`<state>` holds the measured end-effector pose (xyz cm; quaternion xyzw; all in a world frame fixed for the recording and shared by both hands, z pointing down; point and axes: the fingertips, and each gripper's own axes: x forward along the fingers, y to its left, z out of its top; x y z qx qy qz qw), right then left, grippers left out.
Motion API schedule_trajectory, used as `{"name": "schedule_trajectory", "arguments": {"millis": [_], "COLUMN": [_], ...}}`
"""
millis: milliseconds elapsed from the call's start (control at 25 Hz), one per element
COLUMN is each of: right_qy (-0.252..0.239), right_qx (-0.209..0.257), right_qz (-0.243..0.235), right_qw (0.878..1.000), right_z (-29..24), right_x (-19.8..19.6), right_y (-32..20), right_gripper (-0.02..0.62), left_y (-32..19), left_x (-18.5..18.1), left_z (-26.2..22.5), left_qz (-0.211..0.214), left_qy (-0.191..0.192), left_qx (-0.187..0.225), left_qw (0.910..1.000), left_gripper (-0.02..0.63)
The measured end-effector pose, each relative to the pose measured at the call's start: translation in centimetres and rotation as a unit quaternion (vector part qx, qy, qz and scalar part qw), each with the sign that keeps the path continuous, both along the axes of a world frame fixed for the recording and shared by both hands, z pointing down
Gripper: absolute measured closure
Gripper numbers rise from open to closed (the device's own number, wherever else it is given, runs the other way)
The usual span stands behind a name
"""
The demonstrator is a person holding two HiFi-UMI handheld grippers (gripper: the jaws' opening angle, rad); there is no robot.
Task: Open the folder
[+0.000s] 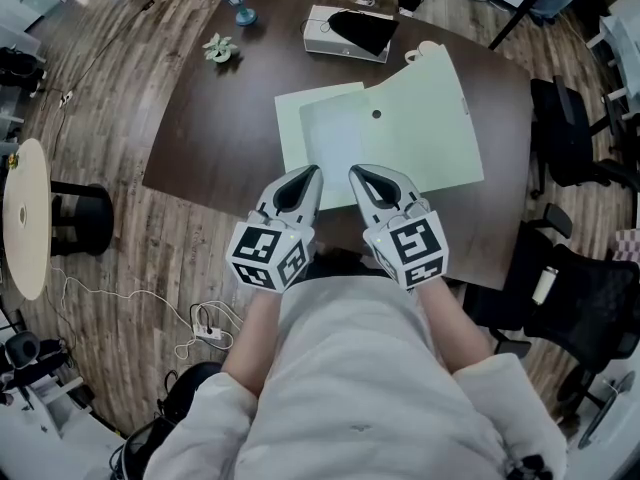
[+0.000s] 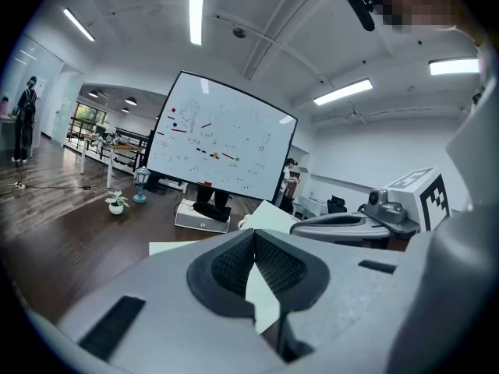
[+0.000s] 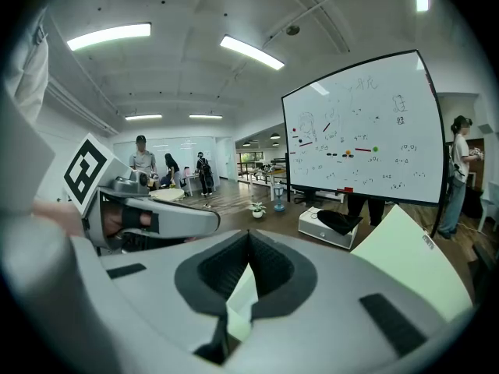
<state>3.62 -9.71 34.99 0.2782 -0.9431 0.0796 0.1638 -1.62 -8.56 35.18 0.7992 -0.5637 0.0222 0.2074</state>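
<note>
A pale green folder (image 1: 420, 118) lies on the dark brown table (image 1: 215, 138), its right cover lifted at a slant (image 3: 405, 267). Both grippers meet the folder's near edge side by side. My left gripper (image 1: 310, 174) is shut, and in the left gripper view (image 2: 254, 244) a thin pale green sheet (image 2: 263, 298) runs between its pads. My right gripper (image 1: 357, 174) is shut too, and in the right gripper view (image 3: 249, 244) a pale green sheet edge (image 3: 242, 306) is pinched in its jaws. Which layer of the folder each one holds I cannot tell.
At the table's far side stand a white box with a black item on it (image 1: 345, 33), a small potted plant (image 1: 218, 48) and a blue object (image 1: 240, 3). Black chairs (image 1: 570, 138) stand at the right. A whiteboard (image 2: 218, 142) rises beyond the table.
</note>
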Motion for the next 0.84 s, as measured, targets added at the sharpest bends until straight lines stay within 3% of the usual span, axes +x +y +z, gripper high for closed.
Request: {"name": "schedule_trajectory", "arguments": {"millis": [840], "right_qy": [0.004], "right_qx": [-0.009], "right_qz": [0.003], "right_qw": [1.0], "right_z": [0.4], "right_x": [0.5], "right_y": [-1.6], "right_gripper": [0.592], "left_y": [-1.6], "left_x": [0.7], "left_z": [0.5], "left_qz": [0.006], "left_qy": [-0.005], "left_qx": [-0.009], "left_qw": [0.9999], "left_gripper": [0.601]}}
